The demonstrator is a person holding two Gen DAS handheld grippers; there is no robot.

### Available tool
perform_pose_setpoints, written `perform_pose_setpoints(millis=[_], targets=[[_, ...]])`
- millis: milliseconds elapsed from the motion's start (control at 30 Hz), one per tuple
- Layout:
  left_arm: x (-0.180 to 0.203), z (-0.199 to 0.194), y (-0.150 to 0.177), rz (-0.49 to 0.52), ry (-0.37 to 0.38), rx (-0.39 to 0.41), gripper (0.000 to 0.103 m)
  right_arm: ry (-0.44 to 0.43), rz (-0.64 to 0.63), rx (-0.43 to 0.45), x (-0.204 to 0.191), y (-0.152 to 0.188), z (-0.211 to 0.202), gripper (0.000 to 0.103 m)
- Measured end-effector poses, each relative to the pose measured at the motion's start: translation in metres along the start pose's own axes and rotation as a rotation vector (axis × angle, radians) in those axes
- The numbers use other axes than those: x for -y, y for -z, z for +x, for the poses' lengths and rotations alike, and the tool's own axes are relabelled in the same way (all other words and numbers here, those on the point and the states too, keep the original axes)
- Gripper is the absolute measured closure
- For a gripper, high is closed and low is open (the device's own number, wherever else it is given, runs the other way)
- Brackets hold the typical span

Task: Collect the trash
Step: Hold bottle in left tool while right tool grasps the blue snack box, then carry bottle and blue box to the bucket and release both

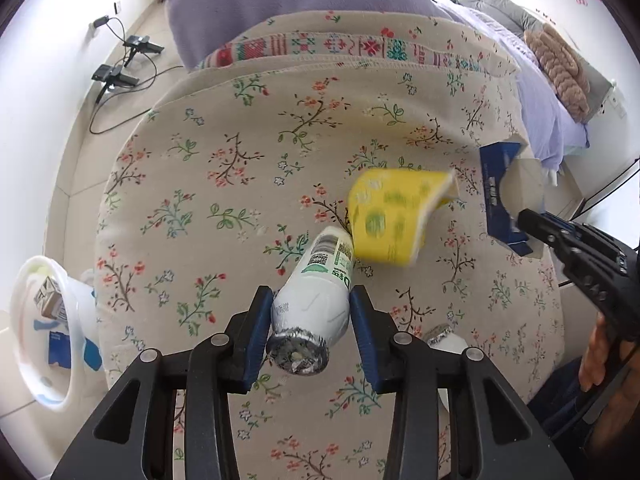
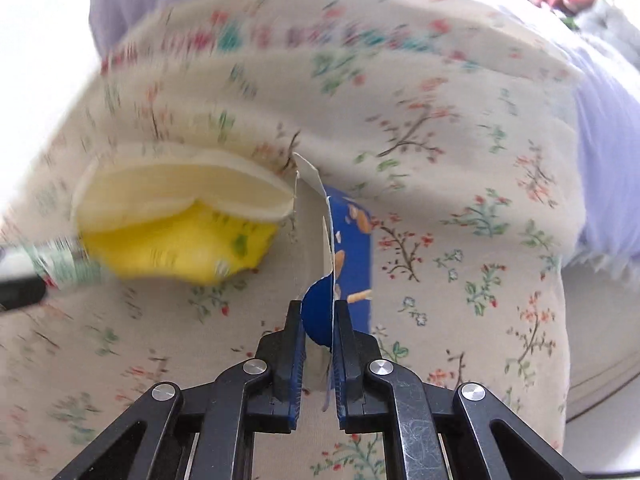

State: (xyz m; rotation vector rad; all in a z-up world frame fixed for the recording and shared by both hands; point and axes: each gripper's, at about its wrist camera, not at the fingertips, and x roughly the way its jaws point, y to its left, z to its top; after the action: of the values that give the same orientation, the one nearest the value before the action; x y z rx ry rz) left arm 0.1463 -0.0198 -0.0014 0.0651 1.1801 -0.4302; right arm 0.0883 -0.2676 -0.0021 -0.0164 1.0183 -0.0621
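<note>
My left gripper (image 1: 311, 304) is shut on a white plastic bottle (image 1: 316, 300) with a foil-sealed mouth, held above the floral bedspread (image 1: 224, 168). A crushed yellow paper cup (image 1: 394, 216) lies just beyond the bottle and shows blurred in the right wrist view (image 2: 176, 236). My right gripper (image 2: 318, 316) is shut on the torn flap of a blue cardboard box (image 2: 352, 248); box (image 1: 506, 196) and right gripper (image 1: 532, 220) also show at the right of the left wrist view. A second foil-topped white container (image 1: 444, 338) peeks from behind my left gripper's right finger.
A white trash bin (image 1: 48, 320) with a carton and blue scraps inside stands on the floor at the left of the bed. Cables and black adapters (image 1: 120, 64) lie on the floor. A lilac pillow (image 1: 280, 4) and clothes lie farther up the bed.
</note>
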Motion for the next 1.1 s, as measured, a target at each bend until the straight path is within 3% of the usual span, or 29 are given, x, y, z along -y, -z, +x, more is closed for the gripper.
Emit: perform_pose_setpoints(millis=[167, 400, 700, 933, 1100], targets=[[-0.01, -0.007, 0.001, -0.039, 0.014, 0.015, 0.062, -0.109, 0.078, 0.047, 0.005, 0.0, -0.026, 0.094], [-0.04, -0.013, 0.006, -0.154, 0.044, 0.007, 0.062, -0.203, 0.079, 0.071, -0.019, 0.002, -0.036, 0.094], [-0.083, -0.042, 0.018, -0.276, 0.075, 0.067, 0.062, -0.34, 0.093, 0.111, -0.039, 0.0, -0.047, 0.094], [-0.17, -0.093, 0.033, -0.463, 0.079, 0.171, 0.062, -0.457, 0.093, 0.091, -0.063, 0.001, -0.047, 0.094], [-0.241, -0.114, 0.06, -0.629, 0.014, 0.19, 0.062, -0.535, 0.065, 0.072, -0.089, 0.005, -0.046, 0.094]])
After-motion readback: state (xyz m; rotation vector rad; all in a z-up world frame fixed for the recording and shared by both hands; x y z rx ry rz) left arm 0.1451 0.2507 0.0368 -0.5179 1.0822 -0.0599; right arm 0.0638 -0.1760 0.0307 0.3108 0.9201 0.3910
